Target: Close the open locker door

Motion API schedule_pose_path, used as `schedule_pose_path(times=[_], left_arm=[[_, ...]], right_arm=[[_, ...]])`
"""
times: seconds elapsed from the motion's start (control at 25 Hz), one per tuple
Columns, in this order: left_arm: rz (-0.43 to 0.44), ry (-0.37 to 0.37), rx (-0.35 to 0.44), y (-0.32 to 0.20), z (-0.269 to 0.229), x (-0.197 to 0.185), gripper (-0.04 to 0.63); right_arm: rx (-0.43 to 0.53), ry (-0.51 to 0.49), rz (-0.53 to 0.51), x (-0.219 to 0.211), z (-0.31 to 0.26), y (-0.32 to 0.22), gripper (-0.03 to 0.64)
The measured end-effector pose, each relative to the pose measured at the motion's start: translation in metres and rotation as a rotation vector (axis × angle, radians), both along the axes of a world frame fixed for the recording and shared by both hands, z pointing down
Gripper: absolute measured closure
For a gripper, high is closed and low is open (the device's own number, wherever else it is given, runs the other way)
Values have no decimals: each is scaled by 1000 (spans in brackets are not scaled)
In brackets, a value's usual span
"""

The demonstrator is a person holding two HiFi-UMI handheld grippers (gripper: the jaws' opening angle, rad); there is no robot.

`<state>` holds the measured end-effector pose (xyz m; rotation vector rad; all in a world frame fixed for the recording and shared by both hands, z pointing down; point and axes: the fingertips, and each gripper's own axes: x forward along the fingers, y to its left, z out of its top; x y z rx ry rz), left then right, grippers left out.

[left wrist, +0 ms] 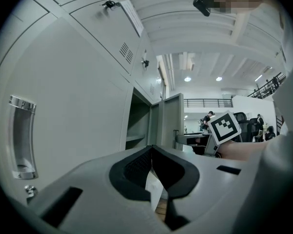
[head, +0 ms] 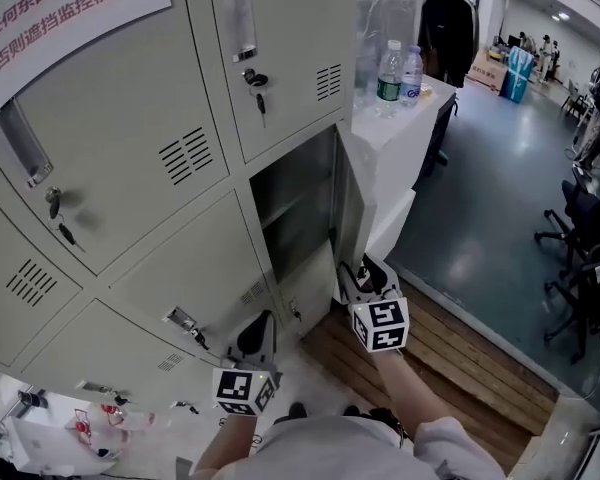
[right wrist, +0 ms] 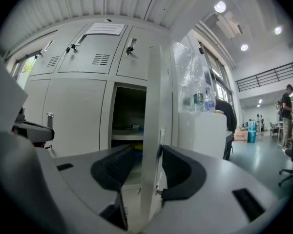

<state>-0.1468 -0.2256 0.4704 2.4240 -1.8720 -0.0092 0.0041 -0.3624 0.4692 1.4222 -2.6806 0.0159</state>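
Your right tongs (head: 365,273) are at the lower free edge of the open locker door (head: 348,203), which stands swung out nearly edge-on from the dark compartment (head: 295,213) in the bank of grey lockers. In the right gripper view those tongs (right wrist: 147,149) are parted and straddle the door (right wrist: 151,106): its thin edge runs up between them, the right-hand pad (right wrist: 178,172) against it and the left-hand pad (right wrist: 115,167) just beside it. Your left tongs (head: 260,328) hang lower, near the closed door to the left of the open one. In the left gripper view they (left wrist: 151,150) are closed tip to tip with nothing in them. Two water bottles (head: 388,73) stand on the white table (head: 400,128) to the right of the lockers.
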Motion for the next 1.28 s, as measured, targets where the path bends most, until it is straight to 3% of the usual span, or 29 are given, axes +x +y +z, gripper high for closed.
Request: schedule_pose_path(times=[1.28], left_arm=[[-199,-9,7,18,-1,-92,586]], right_arm=[[-4,-15,-262,-145,-1,-2,449]])
